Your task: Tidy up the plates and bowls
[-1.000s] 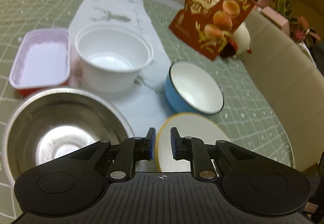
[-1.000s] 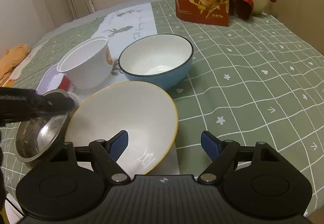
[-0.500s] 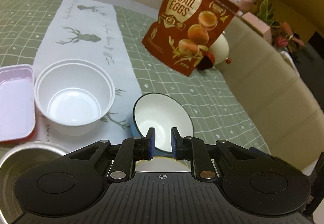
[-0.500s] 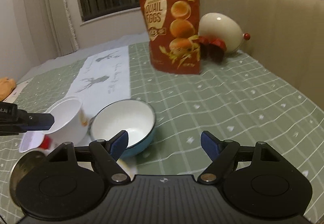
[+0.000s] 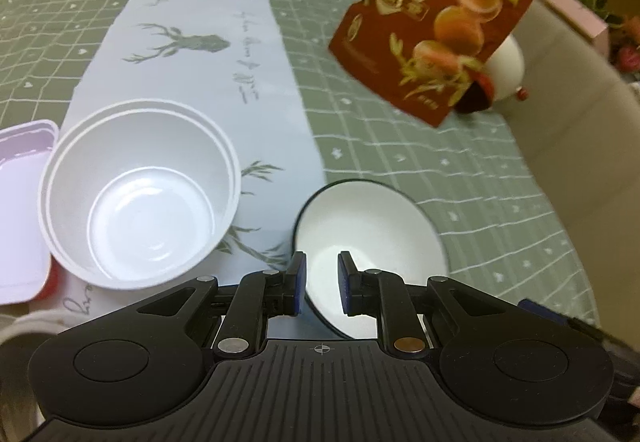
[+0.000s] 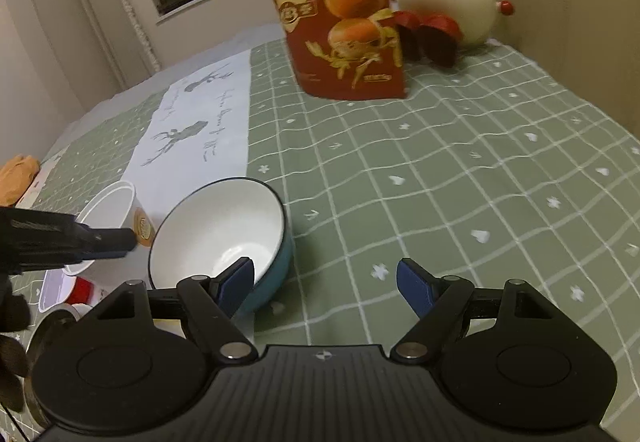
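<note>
Bowls sit mouth-up on your green checked tablecloth (image 6: 460, 162): the blue bowl (image 5: 368, 242) just beside the white cup (image 5: 140, 194). Your left gripper (image 5: 319, 278) hovers over the blue bowl's near rim, jaws narrowly parted, gripping nothing. Your right gripper (image 6: 326, 282) is spread wide, empty.

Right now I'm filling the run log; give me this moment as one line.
left gripper: narrow gap, empty | right gripper: open, empty | blue enamel bowl with white inside: on table, ungrasped | white plastic tub: beside it
</note>
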